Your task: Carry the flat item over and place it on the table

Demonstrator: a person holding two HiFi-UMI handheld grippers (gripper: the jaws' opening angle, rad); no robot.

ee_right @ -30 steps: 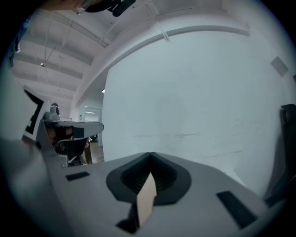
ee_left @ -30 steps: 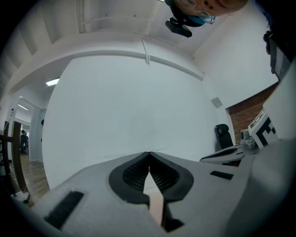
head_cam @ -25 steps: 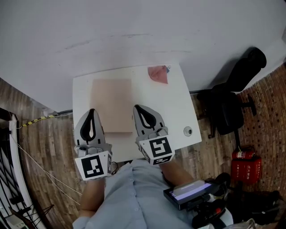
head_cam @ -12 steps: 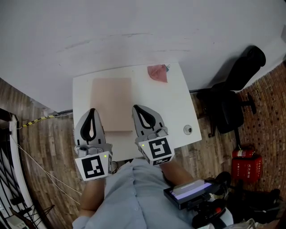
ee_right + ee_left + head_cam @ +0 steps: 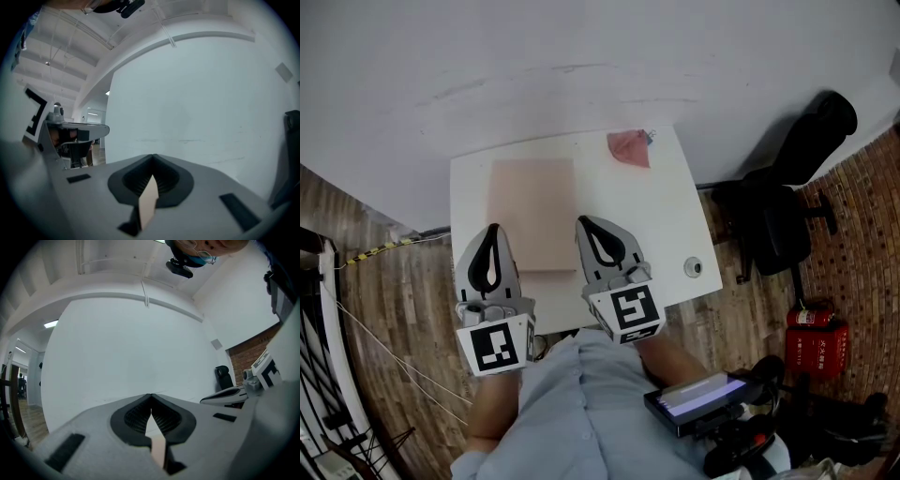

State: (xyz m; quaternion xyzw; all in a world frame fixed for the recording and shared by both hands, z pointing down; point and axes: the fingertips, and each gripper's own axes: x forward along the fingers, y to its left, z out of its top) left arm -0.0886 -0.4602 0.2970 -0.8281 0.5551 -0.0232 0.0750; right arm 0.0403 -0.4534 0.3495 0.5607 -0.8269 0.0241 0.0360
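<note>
**Head view.** The left gripper (image 5: 493,231) and the right gripper (image 5: 582,225) stand side by side over the near half of a white table (image 5: 666,216), each with its marker cube turned toward the person. Between them lies the flat item (image 5: 532,211), a pale pink-beige sheet that runs away from the jaws toward the wall. The left gripper meets it at its left edge and the right gripper at its right edge, both close to the near corners. (Whether the sheet rests on the tabletop cannot be told from here.) Beyond the right gripper, at the table's far corner, lies a pink cloth (image 5: 628,150). On that gripper's outer side, near the table edge, sits a small round object (image 5: 693,268). A black office chair (image 5: 783,211) stands well apart, farther out on the same side.

**Left gripper view.** The jaws are closed, tips meeting, and clamped on the flat item (image 5: 158,452), which shows edge-on as a thin beige strip low between the pads.

**Right gripper view.** The jaws are likewise pressed together on the flat item (image 5: 148,201), whose pale edge slants down from between the ribbed pads.
</note>
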